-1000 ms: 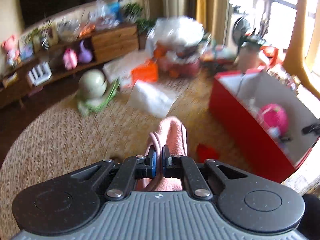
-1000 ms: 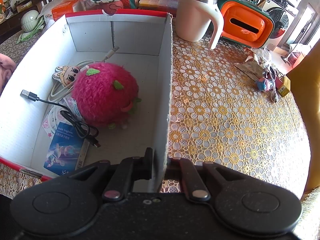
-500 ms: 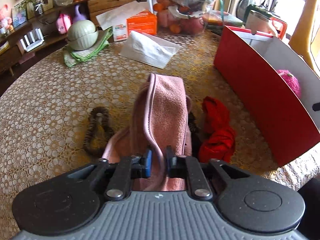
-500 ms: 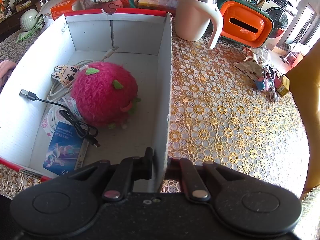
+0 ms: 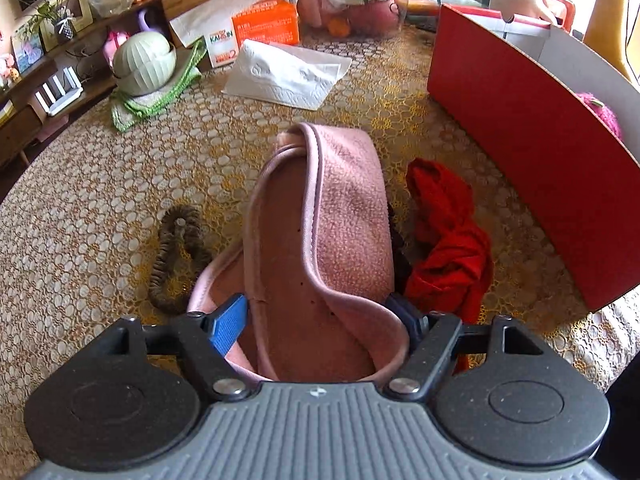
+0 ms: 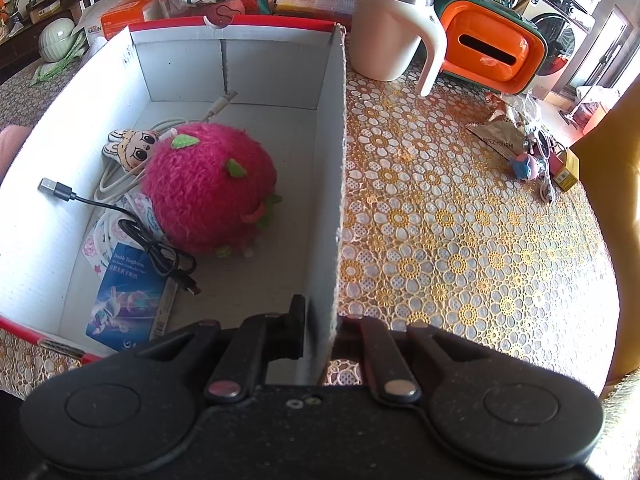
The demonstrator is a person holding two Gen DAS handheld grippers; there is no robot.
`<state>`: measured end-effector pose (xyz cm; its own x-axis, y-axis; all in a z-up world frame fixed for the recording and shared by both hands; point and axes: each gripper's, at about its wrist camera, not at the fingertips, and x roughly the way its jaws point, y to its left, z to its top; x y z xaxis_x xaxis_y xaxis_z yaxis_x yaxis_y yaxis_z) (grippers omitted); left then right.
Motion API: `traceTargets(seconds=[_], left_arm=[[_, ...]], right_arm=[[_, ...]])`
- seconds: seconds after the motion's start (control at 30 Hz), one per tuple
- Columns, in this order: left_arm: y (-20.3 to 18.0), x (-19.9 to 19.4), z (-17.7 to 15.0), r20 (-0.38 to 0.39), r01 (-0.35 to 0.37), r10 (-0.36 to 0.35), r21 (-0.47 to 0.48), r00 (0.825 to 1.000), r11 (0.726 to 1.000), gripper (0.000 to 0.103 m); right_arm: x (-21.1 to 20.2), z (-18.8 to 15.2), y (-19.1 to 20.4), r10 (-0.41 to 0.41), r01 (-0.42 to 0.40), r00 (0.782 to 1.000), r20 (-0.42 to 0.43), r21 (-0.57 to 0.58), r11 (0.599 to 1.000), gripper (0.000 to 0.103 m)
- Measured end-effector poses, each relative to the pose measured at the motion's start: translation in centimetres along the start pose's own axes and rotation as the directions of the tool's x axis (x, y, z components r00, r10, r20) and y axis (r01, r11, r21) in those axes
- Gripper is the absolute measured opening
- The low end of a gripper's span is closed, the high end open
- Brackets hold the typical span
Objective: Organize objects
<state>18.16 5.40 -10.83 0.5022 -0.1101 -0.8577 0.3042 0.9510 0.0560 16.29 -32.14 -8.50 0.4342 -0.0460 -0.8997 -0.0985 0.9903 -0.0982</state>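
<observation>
Left gripper [image 5: 320, 320]: jaws wide apart, have just been opening. The pink cloth [image 5: 332, 236] lies between them on the tablecloth [image 5: 80, 216], folded lengthwise and running away from the camera; the blue pad on the left finger [image 5: 228, 322] sits beside the cloth's edge, the right pad is mostly hidden behind a fold, so contact there is hard to judge, but nothing looks pinched. Just left of the cloth: a dark scrunchie [image 5: 176, 256]. Just right, touching or nearly touching it: a crumpled red cloth [image 5: 448, 248]. Further right stands the red-sided box [image 5: 520, 136]. Beyond the cloth: a white tissue sheet [image 5: 288, 76], an orange tissue box [image 5: 260, 32], a pale green gourd-shaped pot [image 5: 144, 60] on a green mat.

Right gripper [image 6: 320, 320]: clamped on the box wall [image 6: 336, 184], one finger inside, one outside, wall edge running straight up the view. Inside the box: a pink plush ball [image 6: 208, 188] with green leaves, a black USB cable [image 6: 132, 224], a white cable [image 6: 120, 172], a small cartoon figure [image 6: 132, 148], a blue packet [image 6: 124, 300]. Outside on the flowered tablecloth: a cream mug [image 6: 388, 32] near the far corner, an orange-and-green case [image 6: 488, 48] beside it, small trinkets [image 6: 532, 160] well off to the right
</observation>
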Motion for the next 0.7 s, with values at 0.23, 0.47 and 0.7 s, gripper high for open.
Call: traceTargets(seconds=[0.23, 0.47, 0.7], left_arm=[[0.3, -0.4, -0.1, -0.009, 0.019, -0.02, -0.033, 1.0, 0.999, 0.031], [1.2, -2.6, 0.4, 0.054, 0.021, -0.016, -0.092, 0.998, 0.996, 0.004], [2.9, -9.2, 2.7, 0.208, 0.075, -0.044, -0.146, 0.977, 0.986, 0.003]], right_arm=[[0.0, 0.0, 0.0, 0.0, 0.0, 1.0, 0.0, 0.001, 1.0, 0.009], [0.0, 0.0, 0.0, 0.0, 0.0, 1.0, 0.0, 0.0, 1.0, 0.009], [-0.1, 0.2, 0.0, 0.002, -0.002, 1.0, 0.003, -0.001, 1.0, 0.009]])
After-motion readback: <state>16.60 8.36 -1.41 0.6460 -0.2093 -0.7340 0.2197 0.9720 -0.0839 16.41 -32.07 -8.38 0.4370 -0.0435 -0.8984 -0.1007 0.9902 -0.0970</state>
